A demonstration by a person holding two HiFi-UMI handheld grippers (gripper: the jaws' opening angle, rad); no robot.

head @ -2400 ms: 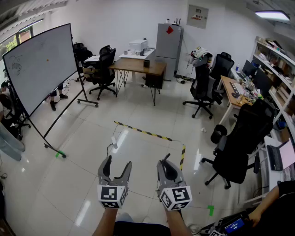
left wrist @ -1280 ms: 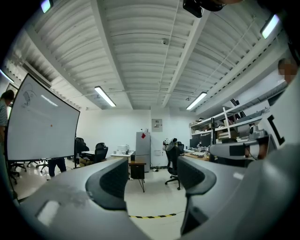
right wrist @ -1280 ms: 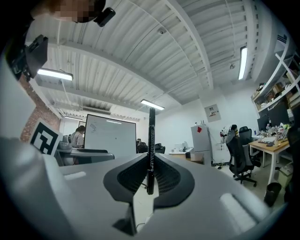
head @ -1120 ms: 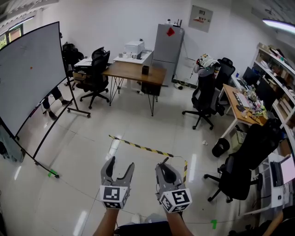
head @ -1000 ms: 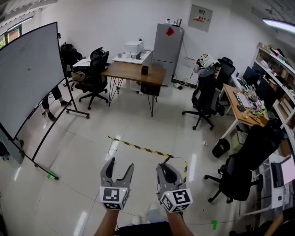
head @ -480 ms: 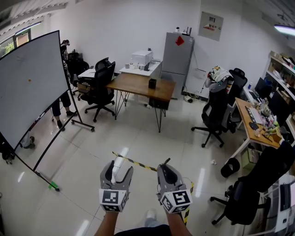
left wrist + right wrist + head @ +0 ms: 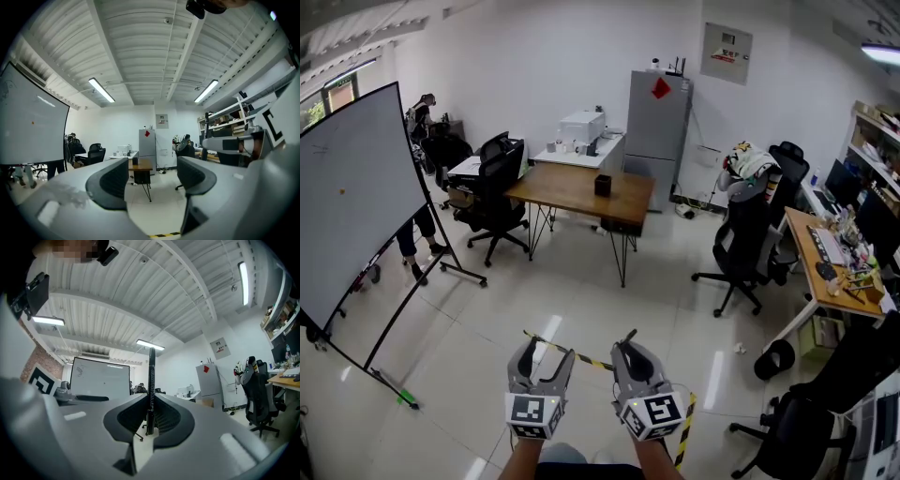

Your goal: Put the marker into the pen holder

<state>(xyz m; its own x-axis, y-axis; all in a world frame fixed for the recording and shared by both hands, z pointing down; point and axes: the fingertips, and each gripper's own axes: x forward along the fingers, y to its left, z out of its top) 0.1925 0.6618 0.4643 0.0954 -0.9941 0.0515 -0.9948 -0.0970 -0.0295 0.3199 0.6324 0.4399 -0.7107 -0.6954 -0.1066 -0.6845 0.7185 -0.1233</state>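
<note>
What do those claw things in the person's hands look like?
Both match. The left gripper and the right gripper each have two curved grey plastic jaws lined with dark ribbed pads. Behind the jaws, each carries a white cube printed with black square markers.

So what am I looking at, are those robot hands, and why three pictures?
No robot here: a person holds a two-jaw gripper in each hand. The wide room picture comes from a camera on the person's head, looking down at the left gripper and right gripper above a tiled floor. The other two come from cameras riding on the grippers, looking along their jaws. The left gripper's jaws stand apart, empty. The right gripper's are shut on a black marker, standing upright. Ahead stands a wooden desk with a small dark box on it, possibly the pen holder.
</note>
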